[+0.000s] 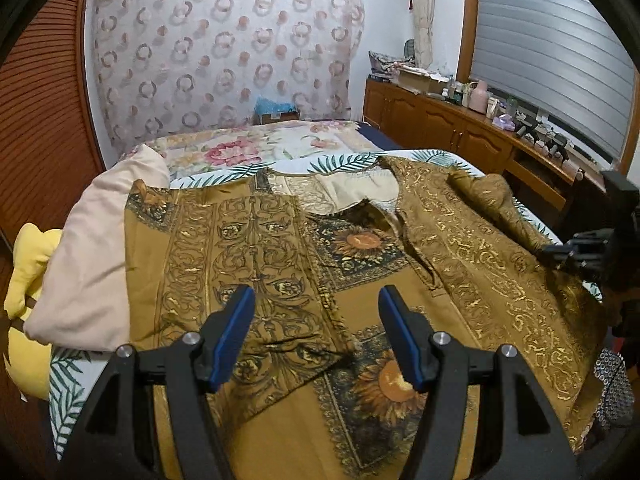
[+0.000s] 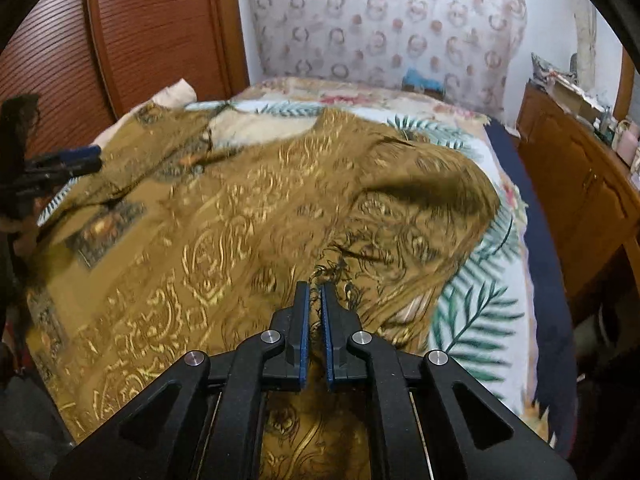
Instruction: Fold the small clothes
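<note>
Nearest me, my right gripper (image 2: 315, 292) is pinched closed on a bunched edge of the brown-gold patterned garment (image 2: 240, 208); dark threads of the hem show between the blue pads, so I judge it a true grip on cloth. My left gripper (image 1: 316, 320) hovers with its jaws standing well apart and nothing between them, above the garment's near hem, where a sunflower panel lies just beside a scrollwork flap (image 1: 256, 280) already turned over the middle.

The garment lies spread across the bed (image 2: 480, 300), on a leaf-print sheet. On my right side its cloth is rumpled, with a raised hump (image 2: 436, 196) beyond my pinch.

To fold this well, I should carry the pinched edge low and level across toward the centre line, so the hump flattens instead of trapping a crease. The free left tool is best used to pin the cloth near the fold line, so the whole garment does not slide along.

Farther off, a pale pink cloth (image 1: 96, 256) and something yellow (image 1: 32, 280) lie on the bed's left. Beyond it stand a floral quilt (image 1: 256, 148) and a circle-print curtain (image 1: 224, 48).
</note>
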{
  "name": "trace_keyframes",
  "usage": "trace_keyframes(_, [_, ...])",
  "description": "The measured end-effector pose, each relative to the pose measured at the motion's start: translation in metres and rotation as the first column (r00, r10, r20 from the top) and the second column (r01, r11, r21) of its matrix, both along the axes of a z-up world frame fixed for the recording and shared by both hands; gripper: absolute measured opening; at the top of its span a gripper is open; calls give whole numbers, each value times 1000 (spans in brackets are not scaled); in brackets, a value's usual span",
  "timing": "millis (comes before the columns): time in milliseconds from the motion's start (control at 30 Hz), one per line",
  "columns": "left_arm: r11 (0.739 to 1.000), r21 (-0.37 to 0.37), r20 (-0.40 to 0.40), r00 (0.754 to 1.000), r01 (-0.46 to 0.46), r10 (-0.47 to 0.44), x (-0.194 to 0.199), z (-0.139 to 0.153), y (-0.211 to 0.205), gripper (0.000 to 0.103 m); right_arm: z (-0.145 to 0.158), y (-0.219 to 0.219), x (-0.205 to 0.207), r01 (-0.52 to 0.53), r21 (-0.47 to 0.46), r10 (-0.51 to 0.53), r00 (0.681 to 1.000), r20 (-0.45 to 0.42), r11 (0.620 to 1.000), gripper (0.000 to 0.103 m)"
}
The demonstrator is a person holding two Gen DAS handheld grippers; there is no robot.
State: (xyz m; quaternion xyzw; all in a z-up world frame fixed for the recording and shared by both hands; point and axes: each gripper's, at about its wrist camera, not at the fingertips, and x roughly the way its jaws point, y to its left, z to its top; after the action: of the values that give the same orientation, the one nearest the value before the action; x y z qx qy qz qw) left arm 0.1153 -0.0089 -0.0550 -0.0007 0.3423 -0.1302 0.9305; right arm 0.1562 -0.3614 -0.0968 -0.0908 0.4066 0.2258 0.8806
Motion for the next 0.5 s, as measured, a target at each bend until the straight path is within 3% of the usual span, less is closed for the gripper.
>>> trace_keyframes(167, [1000, -27, 13, 1000, -4, 5, -10, 3, -3, 64, 3, -4, -6, 19, 8, -19, 1000, -1, 1000, 16])
trace_keyframes(300, [1000, -20, 16, 1000, -1, 2, -15, 3, -8, 64, 19, -10, -8, 38, 20, -39, 999, 34, 999, 35])
trace_keyframes(500, [1000, -16, 17, 1000, 4, -3, -18, 3, -14, 64, 35, -30, 13, 108, 20, -110, 992, 66, 994, 39])
